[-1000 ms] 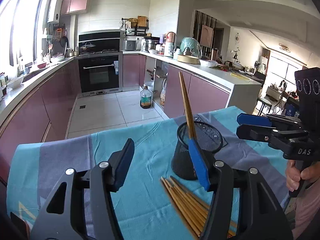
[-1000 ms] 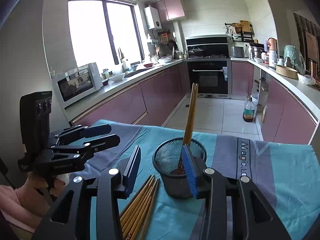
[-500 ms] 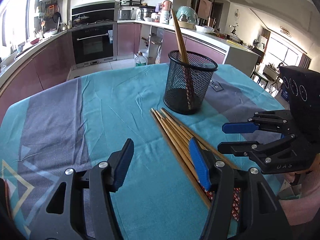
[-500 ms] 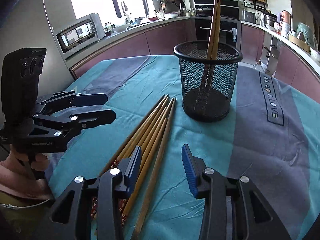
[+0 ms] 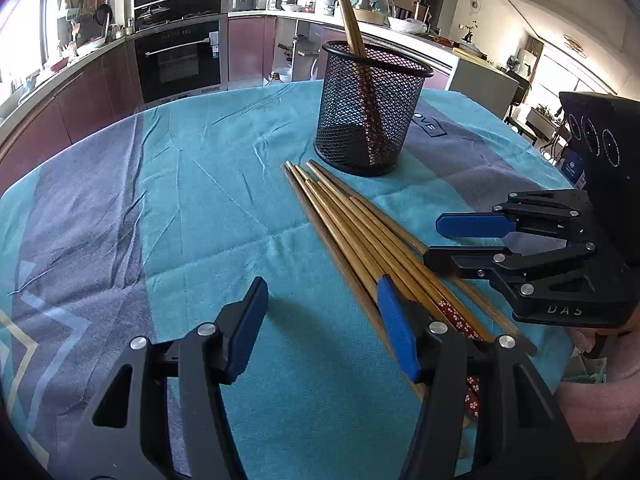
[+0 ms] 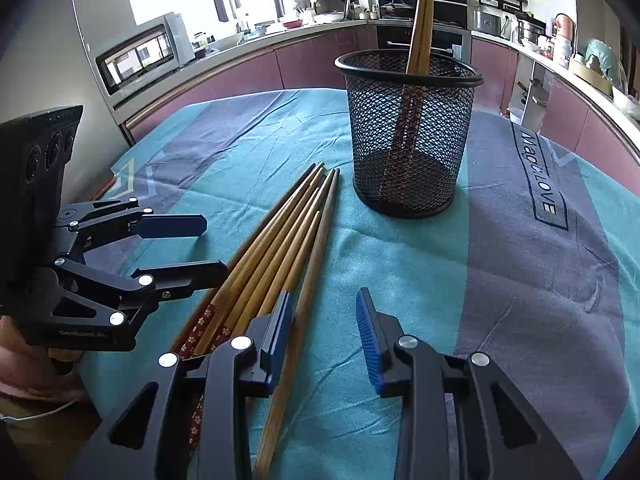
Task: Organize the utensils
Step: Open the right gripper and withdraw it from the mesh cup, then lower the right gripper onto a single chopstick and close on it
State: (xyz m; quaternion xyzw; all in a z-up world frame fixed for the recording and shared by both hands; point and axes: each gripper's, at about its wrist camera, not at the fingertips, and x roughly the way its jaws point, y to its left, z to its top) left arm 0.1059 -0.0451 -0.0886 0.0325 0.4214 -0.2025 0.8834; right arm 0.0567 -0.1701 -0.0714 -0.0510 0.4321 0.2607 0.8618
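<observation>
While two chopsticks [image 6: 420,20] already stand upright in the black mesh holder [image 5: 370,108], a bundle of loose chopsticks [image 5: 352,224] is seen lying on the teal tablecloth [image 5: 200,208], tips near the holder's base; the task is judged barely begun. The left gripper [image 5: 322,320] is held half open, nothing between its pads, its right finger [image 5: 394,332] over the bundle's near side. The right gripper [image 6: 322,332] is closing, jaws narrower; the outermost chopstick passes under the gap, but no pad is seen pressing it. From the right wrist view a microwave [image 6: 140,52] and the cloth's printed lettering are recorded; from the left wrist view, a pink sleeve [image 5: 596,392] and the room beyond the counter.
</observation>
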